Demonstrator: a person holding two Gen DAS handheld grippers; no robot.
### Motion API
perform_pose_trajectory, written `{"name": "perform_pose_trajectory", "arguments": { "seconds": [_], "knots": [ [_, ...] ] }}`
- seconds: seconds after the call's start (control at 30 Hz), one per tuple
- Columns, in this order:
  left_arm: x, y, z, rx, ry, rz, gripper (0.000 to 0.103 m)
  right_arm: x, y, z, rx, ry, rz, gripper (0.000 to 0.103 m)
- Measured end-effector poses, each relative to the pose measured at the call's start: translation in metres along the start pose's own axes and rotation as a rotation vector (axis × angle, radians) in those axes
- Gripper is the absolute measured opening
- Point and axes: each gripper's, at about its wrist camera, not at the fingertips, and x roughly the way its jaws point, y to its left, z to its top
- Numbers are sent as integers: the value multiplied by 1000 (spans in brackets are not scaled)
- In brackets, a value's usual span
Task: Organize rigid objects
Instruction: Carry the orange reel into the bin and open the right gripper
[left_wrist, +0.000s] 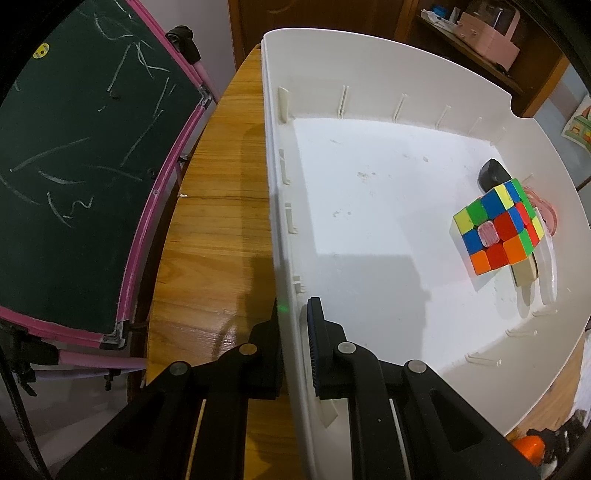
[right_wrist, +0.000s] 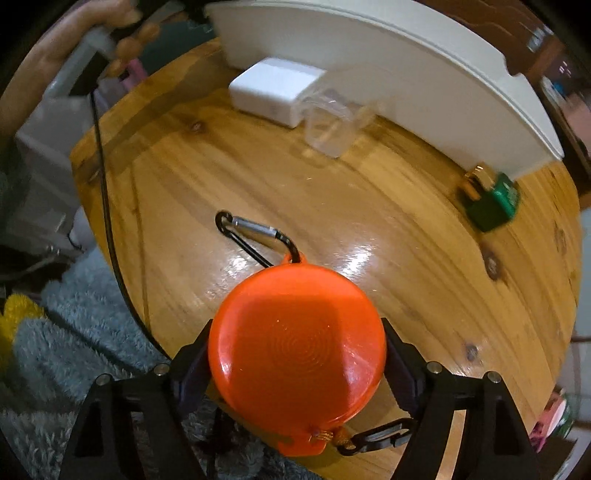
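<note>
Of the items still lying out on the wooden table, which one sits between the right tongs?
The orange round case, with carabiners clipped at both ends. The white adapter, clear cup and green padlock lie farther off beside the white bin.

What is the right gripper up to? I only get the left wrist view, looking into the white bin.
Observer: The right gripper straddles an orange disc at the edge of the table, jaws open around it.
Operator: Anything attached to the disc?
Observer: A black carabiner hangs from its top tab.
Operator: What else waits outside the bin?
Observer: A white charger block, a clear cup and a green padlock lie along the white bin.
</note>
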Motion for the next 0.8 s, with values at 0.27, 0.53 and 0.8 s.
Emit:
{"name": "perform_pose_trajectory", "arguments": {
  "seconds": [0.27,0.53,0.8],
  "knots": [
    [2,0,1,2,9,-13,12,-55,-23,14,90,-154,-38,81],
    [6,2,4,1,28,-34,12,-129,-61,65,153,-317,-159,81],
    [8,6,3,-2,26,-44,12,-163,-109,145,185,-407,-280,81]
  ]
}}
